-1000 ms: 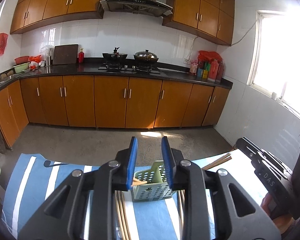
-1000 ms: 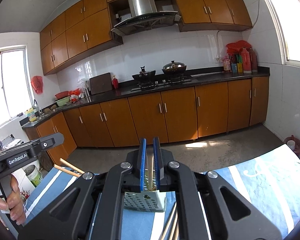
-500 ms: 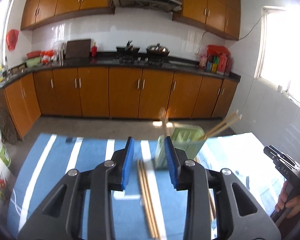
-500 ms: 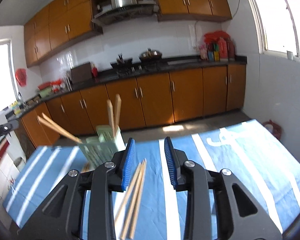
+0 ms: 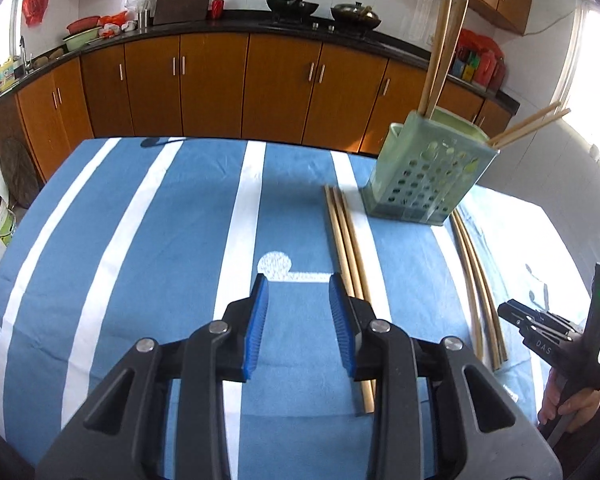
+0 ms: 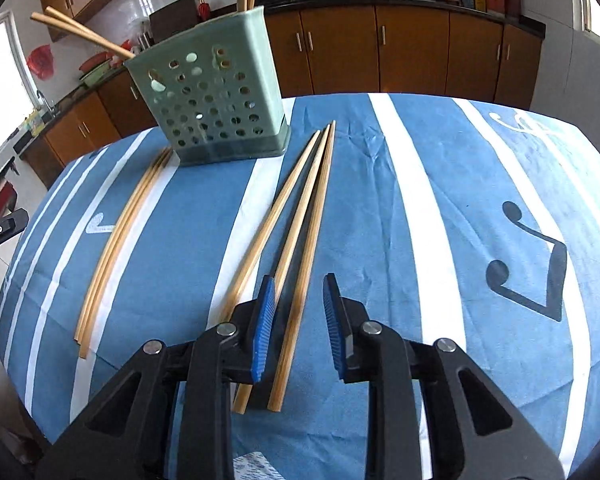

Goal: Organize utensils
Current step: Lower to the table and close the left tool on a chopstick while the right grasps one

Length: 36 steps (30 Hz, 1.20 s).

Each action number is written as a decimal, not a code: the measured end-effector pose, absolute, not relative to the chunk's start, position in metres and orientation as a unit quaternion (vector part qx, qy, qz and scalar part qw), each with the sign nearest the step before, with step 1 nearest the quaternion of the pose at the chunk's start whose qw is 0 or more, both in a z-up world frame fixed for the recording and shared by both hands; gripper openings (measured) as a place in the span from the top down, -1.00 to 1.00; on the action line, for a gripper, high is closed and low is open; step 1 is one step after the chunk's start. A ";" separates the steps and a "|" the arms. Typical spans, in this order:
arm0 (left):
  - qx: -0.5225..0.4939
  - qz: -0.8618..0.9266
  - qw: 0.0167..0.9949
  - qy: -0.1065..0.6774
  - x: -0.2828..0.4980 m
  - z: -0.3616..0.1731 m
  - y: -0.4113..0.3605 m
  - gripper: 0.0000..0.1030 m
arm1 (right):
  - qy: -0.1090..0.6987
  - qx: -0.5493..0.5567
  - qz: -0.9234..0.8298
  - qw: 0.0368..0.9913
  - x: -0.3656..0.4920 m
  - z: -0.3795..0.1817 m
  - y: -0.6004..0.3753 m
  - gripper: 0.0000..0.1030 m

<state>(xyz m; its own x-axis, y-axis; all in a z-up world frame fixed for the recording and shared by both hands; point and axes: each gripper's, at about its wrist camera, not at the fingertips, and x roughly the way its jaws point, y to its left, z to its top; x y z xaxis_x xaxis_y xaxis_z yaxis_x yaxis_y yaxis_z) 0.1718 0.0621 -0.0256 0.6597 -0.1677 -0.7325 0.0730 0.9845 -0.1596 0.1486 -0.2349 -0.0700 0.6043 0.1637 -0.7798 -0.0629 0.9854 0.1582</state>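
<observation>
Your right gripper [image 6: 298, 320] stood empty, fingers wide, astride one chopstick of the loose set [image 6: 300, 232] ahead of the holder [image 6: 216, 96]; you needed to lower squarely and pinch one stick; your left gripper [image 5: 298, 320], also wide, held nothing.

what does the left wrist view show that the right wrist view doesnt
Only the left wrist view: the open left tool over bare cloth, and the right hand gripping its handle.

Only the right wrist view: the open right tool low over the chopsticks right of the holder, and black music notes printed on the cloth.

Both: the green holder with chopsticks standing in it, loose chopsticks on either side, and the striped blue tablecloth.
</observation>
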 end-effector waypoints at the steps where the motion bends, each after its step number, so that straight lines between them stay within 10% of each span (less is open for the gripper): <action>1: -0.058 -0.067 0.908 0.410 0.173 -0.028 0.063 0.38 | 0.442 0.054 0.062 0.893 0.150 -0.073 -0.232 0.59; 36: -0.045 -0.039 0.880 0.472 0.210 -0.093 0.025 0.88 | 0.429 0.026 -0.018 0.903 0.152 -0.082 -0.274 0.85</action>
